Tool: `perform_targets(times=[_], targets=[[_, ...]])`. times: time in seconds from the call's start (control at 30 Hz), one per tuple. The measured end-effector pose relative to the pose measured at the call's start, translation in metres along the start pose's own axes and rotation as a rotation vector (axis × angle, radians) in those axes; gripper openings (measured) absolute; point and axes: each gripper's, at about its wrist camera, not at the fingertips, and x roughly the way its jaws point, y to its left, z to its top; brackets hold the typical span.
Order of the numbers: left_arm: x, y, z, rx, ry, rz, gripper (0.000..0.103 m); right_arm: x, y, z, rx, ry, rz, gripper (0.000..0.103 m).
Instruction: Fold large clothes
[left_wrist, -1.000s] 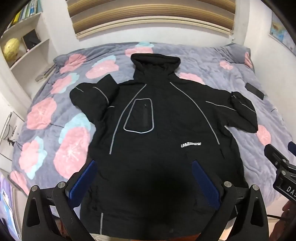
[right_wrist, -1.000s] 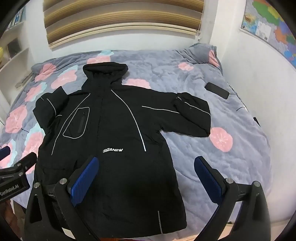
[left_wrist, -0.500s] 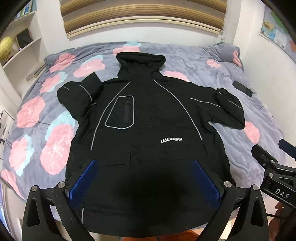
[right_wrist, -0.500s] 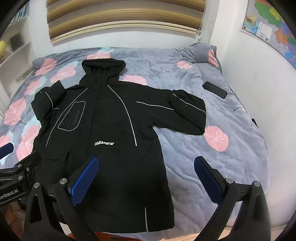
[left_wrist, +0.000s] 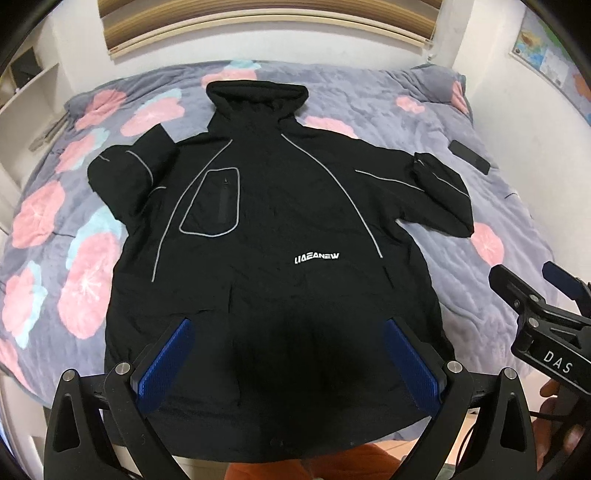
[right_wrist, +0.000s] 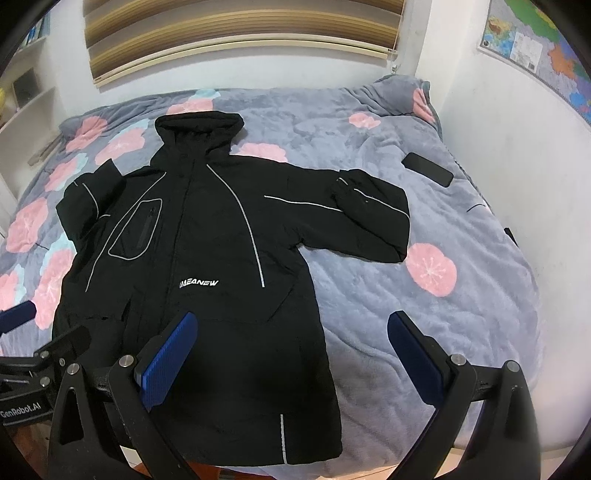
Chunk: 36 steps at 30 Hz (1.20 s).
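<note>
The black hooded jacket (left_wrist: 273, 236) lies flat on the floral blanket (right_wrist: 424, 314), hood at twelve o'clock, ready for folding, while left gripper (left_wrist: 291, 365) and right gripper (right_wrist: 295, 354) hover wide open, empty

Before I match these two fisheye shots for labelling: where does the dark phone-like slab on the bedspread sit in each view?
Left wrist: the slab lies far right, upper half, beyond the jacket's folded sleeve.
Right wrist: the slab lies right of centre, upper half, just past the same sleeve.
Shared landmark: the white chest lettering on the jacket.
</note>
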Motion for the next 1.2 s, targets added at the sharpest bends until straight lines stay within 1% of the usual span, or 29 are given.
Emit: perform_targets(times=[0.2, 0.37, 0.57, 0.63, 0.73, 0.83, 0.93, 1.07, 1.13, 1.17, 1.2], targets=[[0.005, -0.006, 0.006, 0.015, -0.001, -0.006, 0.102, 0.007, -0.006, 0.004, 0.012, 0.008, -0.004, 0.103], [0.003, 0.0, 0.009, 0.004, 0.005, -0.01, 0.102, 0.013, -0.009, 0.012, 0.033, 0.009, 0.01, 0.103], [-0.004, 0.023, 0.008, -0.034, -0.021, 0.014, 0.102, 0.023, 0.002, 0.023, 0.043, 0.015, 0.044, 0.103], [-0.005, 0.036, 0.012, -0.063, -0.025, 0.003, 0.102, 0.024, 0.011, 0.027, 0.039, 0.017, 0.051, 0.103], [0.001, 0.062, 0.022, -0.102, 0.008, -0.003, 0.102, 0.021, 0.027, 0.031, 0.021, 0.004, 0.04, 0.103], [0.002, 0.094, 0.025, -0.144, 0.003, -0.03, 0.102, 0.019, 0.048, 0.038, 0.017, -0.004, 0.024, 0.103], [0.005, 0.139, 0.028, -0.208, 0.002, -0.062, 0.102, 0.02, 0.073, 0.041, 0.024, 0.01, 0.024, 0.103], [0.008, 0.209, 0.035, -0.292, -0.042, -0.053, 0.102, 0.022, 0.117, 0.042, 0.004, 0.033, 0.023, 0.103], [0.01, 0.237, 0.04, -0.304, -0.058, -0.03, 0.102, 0.024, 0.142, 0.04, -0.011, 0.041, 0.026, 0.103], [0.011, 0.255, 0.043, -0.308, -0.068, -0.006, 0.102, 0.025, 0.149, 0.04, -0.015, 0.043, 0.029, 0.103], [0.012, 0.264, 0.047, -0.314, -0.075, 0.012, 0.102, 0.026, 0.164, 0.039, -0.023, 0.048, 0.033, 0.103]])
